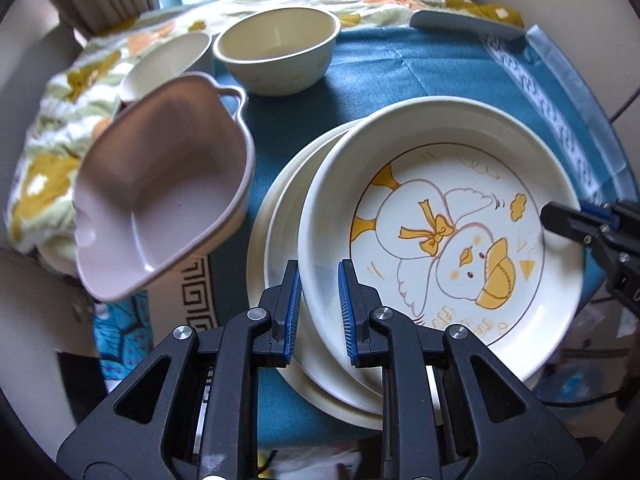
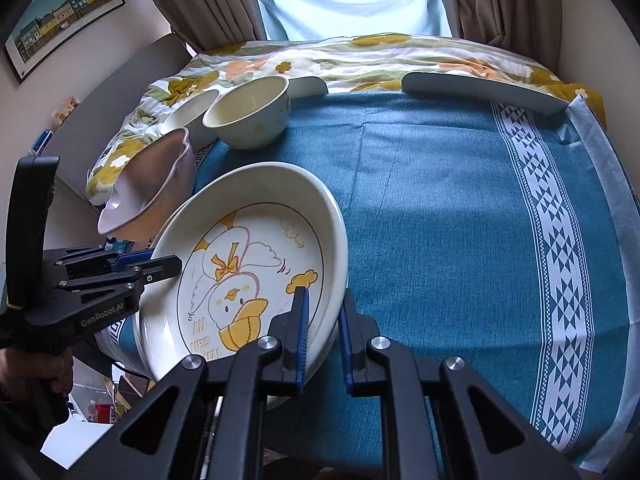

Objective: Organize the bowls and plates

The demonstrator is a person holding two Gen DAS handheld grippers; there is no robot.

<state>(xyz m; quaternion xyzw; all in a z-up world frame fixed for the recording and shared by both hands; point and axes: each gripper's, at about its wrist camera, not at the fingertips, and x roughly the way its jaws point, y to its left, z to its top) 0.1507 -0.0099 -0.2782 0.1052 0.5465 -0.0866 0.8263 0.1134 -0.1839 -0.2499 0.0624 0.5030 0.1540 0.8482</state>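
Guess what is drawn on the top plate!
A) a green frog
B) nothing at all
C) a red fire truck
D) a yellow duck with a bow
D: the plate shows a white duck with a yellow beak, yellow feet and a yellow bow.

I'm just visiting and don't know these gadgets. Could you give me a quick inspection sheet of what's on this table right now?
Surface: teal woven tablecloth with a white patterned band.
Job's things: cream duck-print plate atop another cream plate; tilted pink square bowl with handles; cream round bowl; smaller cream cup.
Clutter: floral blanket; pale blue curved edge pieces.
Grippers: left gripper and right gripper each straddle the duck plate's rim, pads not visibly pressing.
Cables: thin dark cable at the table edge.
Surroundings: brown curtains; framed picture.
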